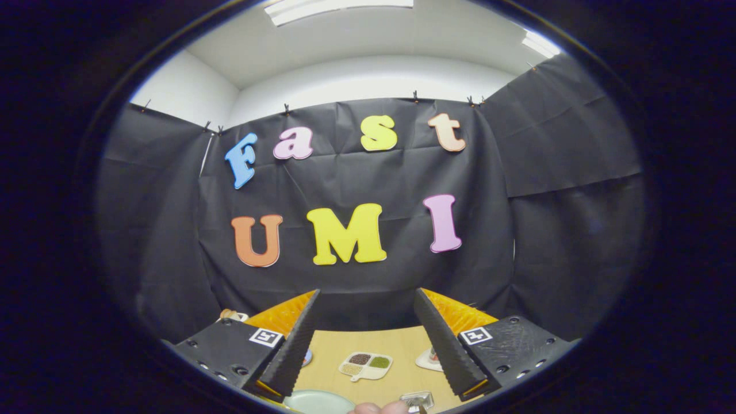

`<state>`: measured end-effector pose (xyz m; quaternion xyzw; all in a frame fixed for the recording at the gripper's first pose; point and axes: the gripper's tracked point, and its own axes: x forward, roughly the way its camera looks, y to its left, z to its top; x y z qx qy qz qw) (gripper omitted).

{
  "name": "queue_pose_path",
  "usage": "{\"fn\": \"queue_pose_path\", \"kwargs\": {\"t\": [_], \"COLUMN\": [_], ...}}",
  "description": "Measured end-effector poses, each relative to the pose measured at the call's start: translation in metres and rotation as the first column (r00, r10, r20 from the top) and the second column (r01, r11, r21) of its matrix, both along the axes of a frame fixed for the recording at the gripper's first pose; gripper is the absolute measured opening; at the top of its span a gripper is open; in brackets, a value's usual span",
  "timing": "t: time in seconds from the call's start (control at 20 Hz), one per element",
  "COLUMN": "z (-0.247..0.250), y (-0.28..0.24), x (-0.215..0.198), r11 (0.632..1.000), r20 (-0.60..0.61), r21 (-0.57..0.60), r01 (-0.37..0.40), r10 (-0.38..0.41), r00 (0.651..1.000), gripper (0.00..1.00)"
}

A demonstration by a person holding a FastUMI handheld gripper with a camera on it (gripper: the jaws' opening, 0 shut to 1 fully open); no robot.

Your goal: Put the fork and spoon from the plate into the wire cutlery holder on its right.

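Gripper (366, 330) fingers spread wide, apparently holding nothing.

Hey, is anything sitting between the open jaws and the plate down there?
Nothing visible blocks it. The gripper is open and holds nothing; the plate lies below the jaws, with the wire cutlery holder to its right.

Pale plate (319, 401), maybe wire holder (417, 399) rt of it.

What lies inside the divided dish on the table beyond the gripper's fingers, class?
The divided dish sits past the open gripper on the wooden table. One compartment holds something dark, another something green, a third something pale. Exactly what these are is too small to tell.
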<state>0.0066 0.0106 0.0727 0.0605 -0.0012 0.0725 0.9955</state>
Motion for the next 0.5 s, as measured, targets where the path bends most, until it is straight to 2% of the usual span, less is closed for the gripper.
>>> {"fn": "queue_pose_path", "kwargs": {"t": [0.5], "z": [0.0044], "y": [0.0042], "x": [-0.0003], "r11": [1.0], "r20": [0.017], "r21": [-0.013], "r01": [-0.023], "r10": [0.024], "r00": [1.0], "gripper": [0.96]}}
